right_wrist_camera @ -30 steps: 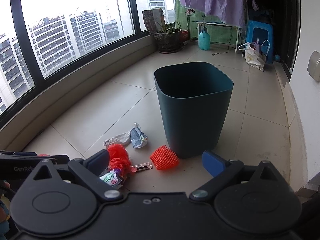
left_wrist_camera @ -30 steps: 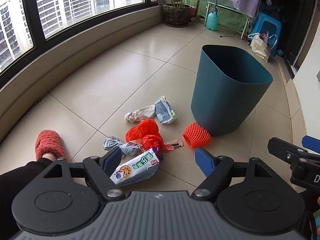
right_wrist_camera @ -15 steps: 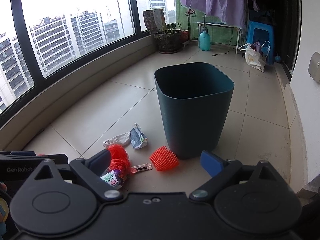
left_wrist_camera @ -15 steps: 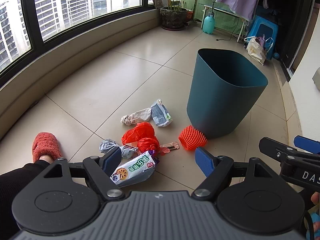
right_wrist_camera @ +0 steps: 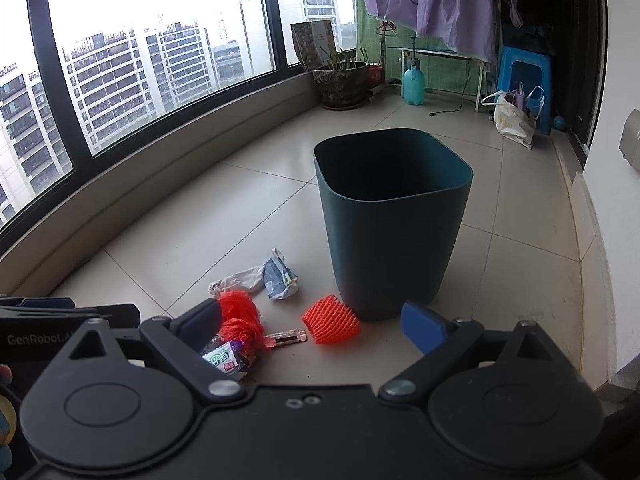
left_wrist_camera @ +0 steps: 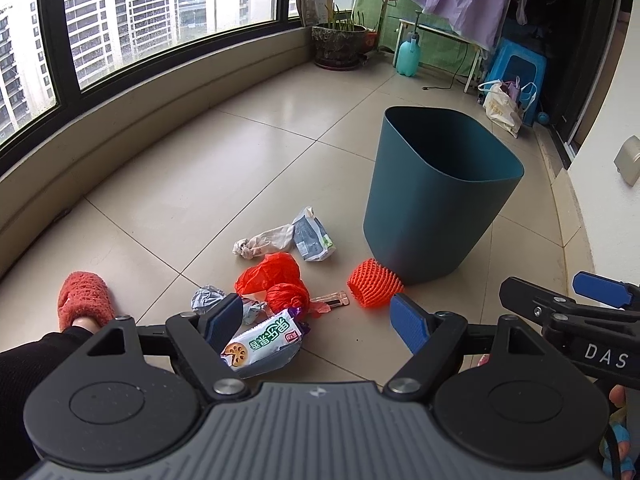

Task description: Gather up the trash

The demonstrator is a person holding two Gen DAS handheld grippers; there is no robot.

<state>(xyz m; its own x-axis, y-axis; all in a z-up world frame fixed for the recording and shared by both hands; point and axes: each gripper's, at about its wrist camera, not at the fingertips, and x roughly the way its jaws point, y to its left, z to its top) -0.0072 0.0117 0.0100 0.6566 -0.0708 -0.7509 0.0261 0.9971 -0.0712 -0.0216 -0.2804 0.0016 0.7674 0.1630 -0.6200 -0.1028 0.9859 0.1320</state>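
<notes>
A dark teal bin [left_wrist_camera: 436, 200] [right_wrist_camera: 390, 224] stands upright on the tiled floor. Trash lies to its left: an orange foam net [left_wrist_camera: 374, 288] [right_wrist_camera: 330, 320] against its base, red plastic bags [left_wrist_camera: 276, 280] [right_wrist_camera: 240, 318], a green-and-white snack wrapper [left_wrist_camera: 264, 340] [right_wrist_camera: 222, 358], a grey crumpled wrapper [left_wrist_camera: 210, 298], a white crumpled tissue [left_wrist_camera: 264, 242] [right_wrist_camera: 238, 280], a grey-blue packet [left_wrist_camera: 312, 238] [right_wrist_camera: 280, 276] and a small pink strip [left_wrist_camera: 332, 300] [right_wrist_camera: 286, 336]. My left gripper [left_wrist_camera: 316, 322] is open and empty above the pile. My right gripper [right_wrist_camera: 316, 322] is open and empty, facing the bin.
A curved window sill [left_wrist_camera: 140, 108] runs along the left. A potted plant [left_wrist_camera: 340, 44], teal spray bottle [left_wrist_camera: 408, 56], blue stool [left_wrist_camera: 520, 72] and bags [left_wrist_camera: 502, 106] stand at the back. A wall [right_wrist_camera: 616, 200] is at right. A foot in a pink slipper [left_wrist_camera: 84, 300] is at left.
Both grippers have stayed open. The left view has tilted up and drifted slightly, so the bin and trash sit a little lower and nearer. The right view has barely changed.
</notes>
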